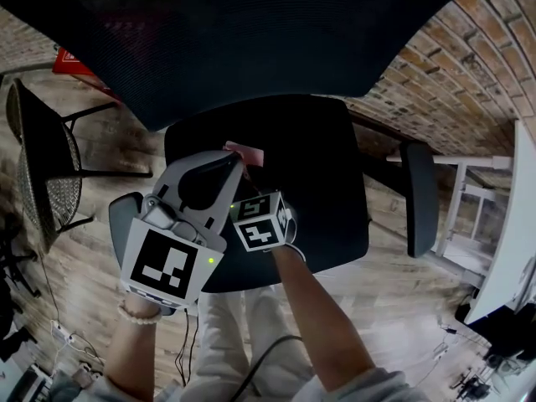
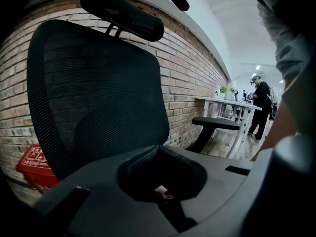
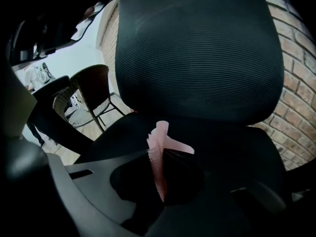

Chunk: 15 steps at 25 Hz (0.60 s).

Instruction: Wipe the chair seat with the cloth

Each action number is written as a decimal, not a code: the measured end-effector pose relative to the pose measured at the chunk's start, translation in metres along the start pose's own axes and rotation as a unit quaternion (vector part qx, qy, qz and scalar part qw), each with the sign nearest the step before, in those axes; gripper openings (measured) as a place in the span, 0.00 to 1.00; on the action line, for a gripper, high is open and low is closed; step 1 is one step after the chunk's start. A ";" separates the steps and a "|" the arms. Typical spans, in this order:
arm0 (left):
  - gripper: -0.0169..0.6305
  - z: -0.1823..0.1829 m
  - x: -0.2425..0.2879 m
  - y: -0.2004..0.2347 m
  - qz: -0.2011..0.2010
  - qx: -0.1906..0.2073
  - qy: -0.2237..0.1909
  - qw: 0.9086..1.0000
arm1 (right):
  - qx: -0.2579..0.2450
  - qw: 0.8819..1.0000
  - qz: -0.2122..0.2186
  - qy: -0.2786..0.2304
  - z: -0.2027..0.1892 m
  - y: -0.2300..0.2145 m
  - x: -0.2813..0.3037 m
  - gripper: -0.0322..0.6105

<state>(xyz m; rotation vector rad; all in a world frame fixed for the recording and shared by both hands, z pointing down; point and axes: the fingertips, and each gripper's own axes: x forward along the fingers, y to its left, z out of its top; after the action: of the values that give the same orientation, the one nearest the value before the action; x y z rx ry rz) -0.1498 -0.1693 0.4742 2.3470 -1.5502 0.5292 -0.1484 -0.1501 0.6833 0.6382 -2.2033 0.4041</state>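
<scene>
A black office chair fills the head view, with its seat (image 1: 322, 162) below me and its mesh backrest (image 1: 251, 32) across the top. A pink cloth (image 1: 244, 152) lies over the rear middle of the seat. My right gripper (image 1: 251, 172) is shut on the cloth (image 3: 158, 154), which stands up in a fold between its jaws (image 3: 160, 181). Close on its left hangs my left gripper (image 1: 226, 166); its jaws look shut (image 2: 165, 201). A small pink scrap (image 2: 162, 190) shows at their tips; whether it is pinched I cannot tell.
The chair's right armrest (image 1: 421, 195) stands beside the seat. To the left is a wire-mesh chair (image 1: 46, 170). A red box (image 2: 33, 164) sits behind the backrest by the brick wall (image 1: 469, 74). White desks (image 2: 232, 105) and a standing person (image 2: 260, 105) are farther off.
</scene>
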 end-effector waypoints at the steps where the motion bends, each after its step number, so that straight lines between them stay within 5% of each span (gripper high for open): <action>1: 0.05 -0.001 0.002 -0.002 -0.001 0.000 0.002 1.000 | 0.001 1.000 -0.004 0.002 -0.004 -0.006 -0.002 0.13; 15: 0.05 -0.004 0.028 -0.050 -0.037 0.022 0.021 0.999 | 0.036 0.995 -0.096 0.018 -0.069 -0.105 -0.057 0.13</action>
<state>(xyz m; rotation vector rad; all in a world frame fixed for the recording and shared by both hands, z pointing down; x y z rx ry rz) -0.0939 -0.1714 0.4888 2.4007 -1.4408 0.5962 -0.0157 -0.1864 0.6919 0.8661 -2.0795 0.3929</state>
